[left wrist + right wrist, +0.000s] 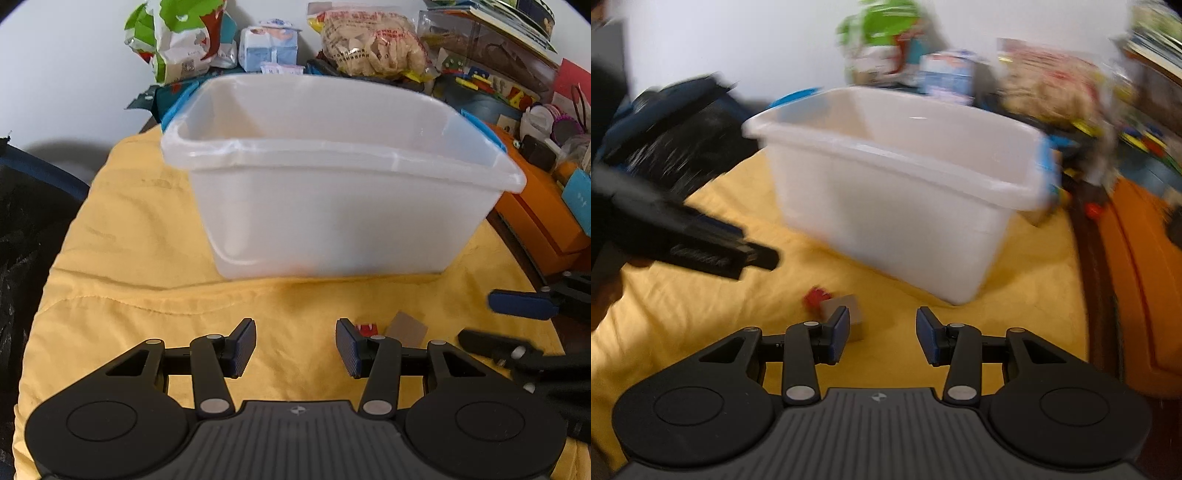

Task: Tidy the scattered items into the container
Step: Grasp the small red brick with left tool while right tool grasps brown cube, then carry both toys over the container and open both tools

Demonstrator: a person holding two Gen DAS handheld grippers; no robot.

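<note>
A translucent white plastic container [332, 206] stands on the yellow cloth [129, 266]; it also shows in the right wrist view [897, 206], blurred. My left gripper [295, 349] is open and empty, in front of the container. A small red item [366, 328] and a grey-brown block [408, 328] lie just right of its right finger. In the right wrist view the red item [816, 297] and the block [849, 314] lie by my left finger. My right gripper [882, 334] is open and empty; it also shows in the left wrist view [517, 317].
Snack bags [177, 40], a blue box [267, 46], a noodle bag [373, 40] and toys crowd behind the container. An orange box [543, 214] lies at the right. A dark bag [665, 129] sits at the left edge of the cloth.
</note>
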